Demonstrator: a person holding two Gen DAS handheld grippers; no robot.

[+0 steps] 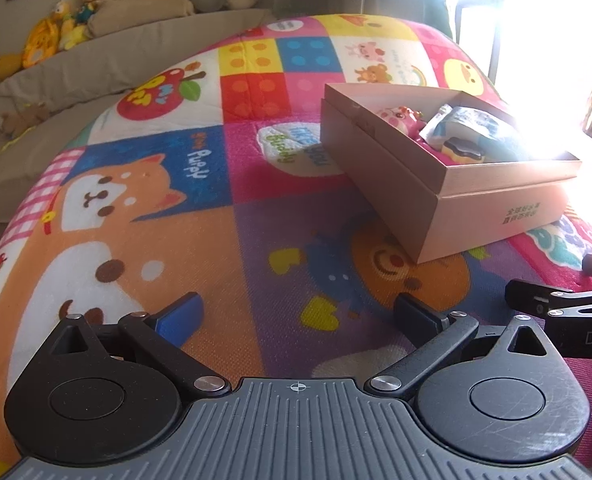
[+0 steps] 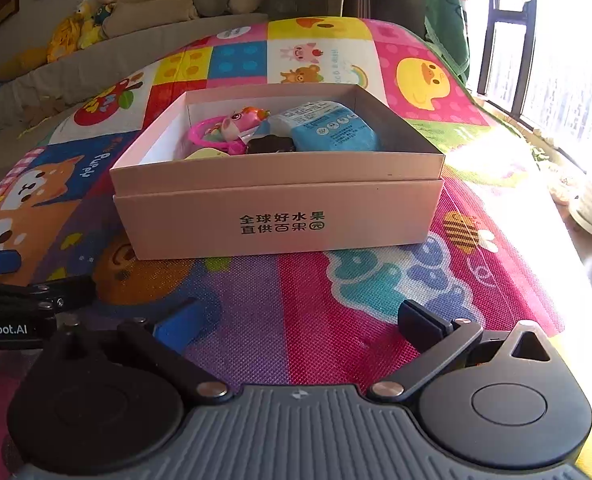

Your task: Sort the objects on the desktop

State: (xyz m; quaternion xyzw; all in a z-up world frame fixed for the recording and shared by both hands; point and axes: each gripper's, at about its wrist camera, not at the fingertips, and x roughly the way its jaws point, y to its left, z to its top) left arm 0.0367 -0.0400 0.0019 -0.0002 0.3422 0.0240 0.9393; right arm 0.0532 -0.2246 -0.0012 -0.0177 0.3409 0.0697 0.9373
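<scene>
Pink cardboard box (image 2: 280, 220), already holding a pink toy (image 2: 240, 124) and a blue pouch (image 2: 328, 132), is sitting at twelve o'clock of the spread, empty right gripper (image 2: 296, 320), while the left gripper (image 1: 296, 316) is also gaping empty, so both should be lowering gently onto the mat (image 2: 336, 300).

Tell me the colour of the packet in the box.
Light blue with a white end, the packet lies in the pink box. It shows best in the right wrist view.

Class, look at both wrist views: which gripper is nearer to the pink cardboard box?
Right. The right gripper faces the pink cardboard box head-on, just short of its printed side. The left gripper sits off toward the box's left corner, farther back on the play mat.
</scene>
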